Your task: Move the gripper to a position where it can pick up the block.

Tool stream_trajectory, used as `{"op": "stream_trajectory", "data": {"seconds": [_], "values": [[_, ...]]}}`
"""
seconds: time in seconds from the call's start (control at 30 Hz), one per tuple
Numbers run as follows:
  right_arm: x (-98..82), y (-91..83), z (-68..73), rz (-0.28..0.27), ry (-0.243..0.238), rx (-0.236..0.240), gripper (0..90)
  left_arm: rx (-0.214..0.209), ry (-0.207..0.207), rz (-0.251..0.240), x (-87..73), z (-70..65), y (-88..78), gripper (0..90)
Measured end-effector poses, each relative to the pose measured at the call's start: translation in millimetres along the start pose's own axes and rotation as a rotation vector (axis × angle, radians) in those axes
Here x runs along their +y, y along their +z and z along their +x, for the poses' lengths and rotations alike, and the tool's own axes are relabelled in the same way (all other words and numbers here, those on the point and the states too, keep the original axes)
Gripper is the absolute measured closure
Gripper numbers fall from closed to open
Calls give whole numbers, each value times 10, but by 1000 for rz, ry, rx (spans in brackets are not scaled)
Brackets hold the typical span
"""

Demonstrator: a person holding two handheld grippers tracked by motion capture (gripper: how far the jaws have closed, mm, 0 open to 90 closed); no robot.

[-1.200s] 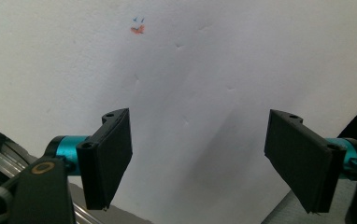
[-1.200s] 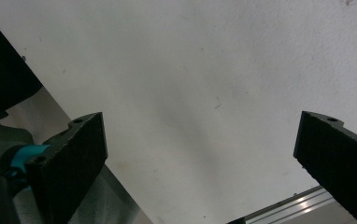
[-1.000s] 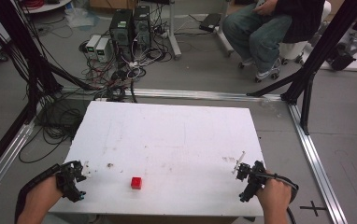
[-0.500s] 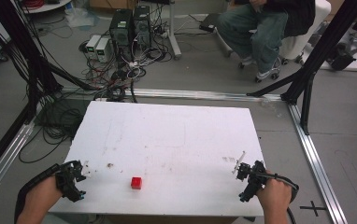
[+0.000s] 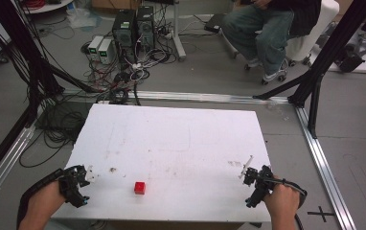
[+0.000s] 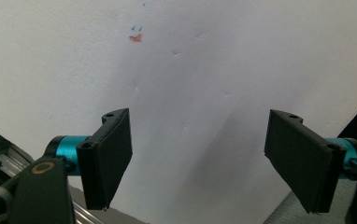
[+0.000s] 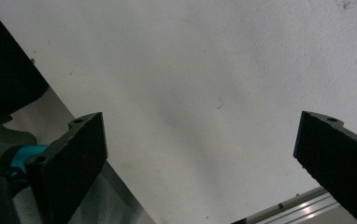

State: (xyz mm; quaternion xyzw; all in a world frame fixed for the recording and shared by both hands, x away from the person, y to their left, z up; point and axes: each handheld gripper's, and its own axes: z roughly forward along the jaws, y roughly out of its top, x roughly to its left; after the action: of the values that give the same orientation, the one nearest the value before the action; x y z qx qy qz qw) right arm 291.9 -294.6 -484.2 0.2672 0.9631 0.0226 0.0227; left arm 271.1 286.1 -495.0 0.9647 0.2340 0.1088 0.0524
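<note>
A small red cube (image 5: 140,188) is shown resting on the white desk (image 5: 181,139), near the front edge and somewhat left of centre; it is untouched and stands well apart from both tongs. The left tongs (image 5: 78,184) are held at the front left corner of the desk, nearer to the cube than the right tongs (image 5: 253,184), which are held at the front right corner. In the left gripper view the left tongs (image 6: 197,156) are seen released, the two black jaws set wide apart with bare desk surface and a small orange-and-blue mark (image 6: 136,36) beyond them. In the right gripper view the right tongs (image 7: 200,163) are likewise seen released, with nothing between the jaws but the desk surface and its edge.

The work is judged to be at its very beginning: no approach to the cube has been completed and no grasp has been made. What is left, as far as can be judged, is the whole of it: the reach, the closing of the jaws about the cube, and whatever placing follows.
</note>
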Motion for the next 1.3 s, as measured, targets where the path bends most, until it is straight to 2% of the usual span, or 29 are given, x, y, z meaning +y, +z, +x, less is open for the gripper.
{"op": "stream_trajectory", "data": {"seconds": [0.23, 0.43, 0.57, 0.6, 0.67, 0.77, 1.3], "values": [[-4, -24, -2, -9, 6, -4, 20, -2, 12, 0, 2, -2, -8, 236], [-22, -12, -19, -15, 2, 4, 20, 3, 28, -5, 69, -11, -33, 236], [-19, -18, -17, -21, 7, 2, 20, 3, 46, -1, 117, -20, -20, 236], [-17, -19, -17, -24, 8, 4, 20, 0, 66, -5, 148, -19, -5, 236], [-15, -16, -16, -25, 5, 8, 20, -16, 72, -4, 177, -8, 9, 236], [-21, -24, -19, -24, 8, 7, 20, -15, 79, -4, 221, 11, 17, 236], [-27, -22, -25, -37, 8, 18, 20, -31, 170, -24, 448, 80, -63, 236]]}}
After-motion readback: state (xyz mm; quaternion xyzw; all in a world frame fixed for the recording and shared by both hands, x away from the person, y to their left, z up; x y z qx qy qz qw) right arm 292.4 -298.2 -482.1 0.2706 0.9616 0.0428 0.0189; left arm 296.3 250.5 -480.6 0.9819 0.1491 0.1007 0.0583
